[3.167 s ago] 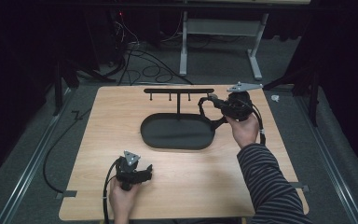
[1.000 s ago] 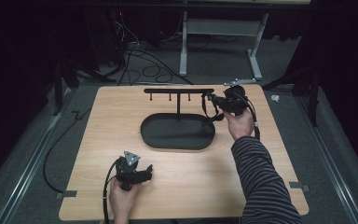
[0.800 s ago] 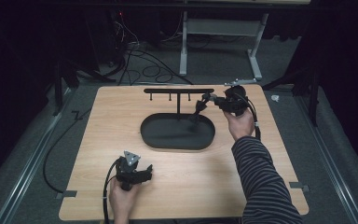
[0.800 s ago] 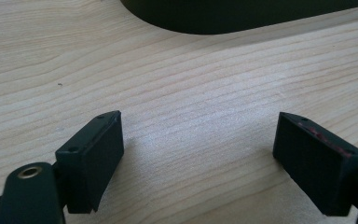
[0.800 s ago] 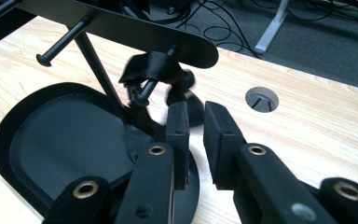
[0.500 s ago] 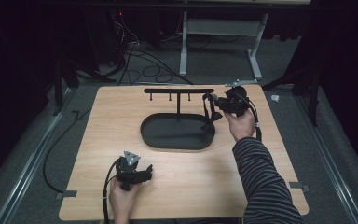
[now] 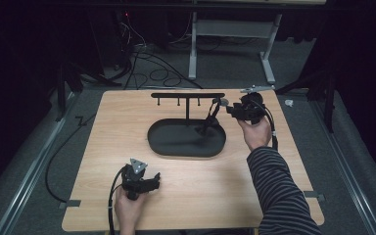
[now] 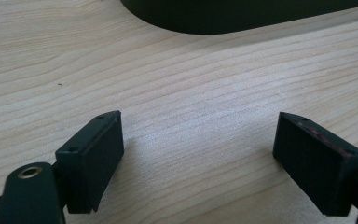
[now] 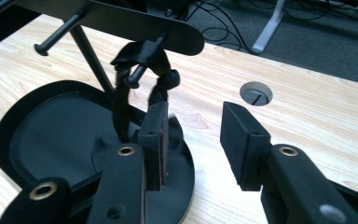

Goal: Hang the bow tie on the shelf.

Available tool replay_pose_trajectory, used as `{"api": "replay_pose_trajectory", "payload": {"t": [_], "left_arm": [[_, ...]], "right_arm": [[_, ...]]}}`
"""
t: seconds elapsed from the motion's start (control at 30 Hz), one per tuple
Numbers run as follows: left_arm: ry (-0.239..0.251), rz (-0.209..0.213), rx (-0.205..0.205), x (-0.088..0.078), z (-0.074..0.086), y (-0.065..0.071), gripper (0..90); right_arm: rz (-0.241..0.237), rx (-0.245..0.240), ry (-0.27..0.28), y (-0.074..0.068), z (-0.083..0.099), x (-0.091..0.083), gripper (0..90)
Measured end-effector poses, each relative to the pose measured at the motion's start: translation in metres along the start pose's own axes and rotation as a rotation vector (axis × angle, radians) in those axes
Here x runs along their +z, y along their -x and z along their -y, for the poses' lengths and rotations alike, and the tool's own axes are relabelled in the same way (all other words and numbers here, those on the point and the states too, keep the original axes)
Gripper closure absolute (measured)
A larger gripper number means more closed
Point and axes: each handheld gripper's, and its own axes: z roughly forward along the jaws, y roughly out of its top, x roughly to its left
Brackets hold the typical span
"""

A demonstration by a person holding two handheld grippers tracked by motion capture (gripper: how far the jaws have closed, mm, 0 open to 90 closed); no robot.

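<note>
On the rack's (image 9: pixel 121 21) end peg hangs the black strap (image 9: pixel 142 77), draped toward the tray (image 9: pixel 23 121); the right gripper (image 9: pixel 193 135), jaws just opening, stands parted beside it, gripping nothing. The left gripper (image 8: pixel 200 158) rests spread wide over bare table (image 8: pixel 191 79).

The table (image 7: pixel 186 191) is seen from above and in front, far off; the 2 gripper views are set close and low — the black tray (image 7: pixel 186 139) is shared by all 3.
</note>
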Motion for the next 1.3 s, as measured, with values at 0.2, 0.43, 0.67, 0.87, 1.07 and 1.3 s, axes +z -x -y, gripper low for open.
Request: {"api": "replay_pose_trajectory", "payload": {"t": [0.2, 0.43, 0.67, 0.87, 1.07, 1.3], "left_arm": [[0.0, 0.0, 0.0, 0.0, 0.0, 0.0, 16.5], [0.0, 0.0, 0.0, 0.0, 0.0, 0.0, 16.5], [0.0, 0.0, 0.0, 0.0, 0.0, 0.0, 16.5], [-0.003, 0.0, 0.0, 0.0, 0.0, 0.0, 16.4], [-0.001, 0.0, 0.0, 0.0, 0.0, 0.0, 16.4], [-0.002, 0.0, 0.002, 0.0, 0.0, 0.0, 16.4]], "right_arm": [[-0.009, 0.004, 0.006, 0.002, 0.004, -0.002, 61.5], [-0.013, 0.022, 0.016, 0.005, 0.011, -0.007, 60.7], [-0.007, 0.037, 0.022, 0.012, 0.018, -0.013, 60.4], [-0.008, 0.044, 0.036, 0.015, 0.023, -0.021, 60.2], [-0.011, 0.051, 0.04, 0.017, 0.028, -0.024, 60.2], [-0.011, 0.054, 0.044, 0.018, 0.032, -0.028, 60.2]]}}
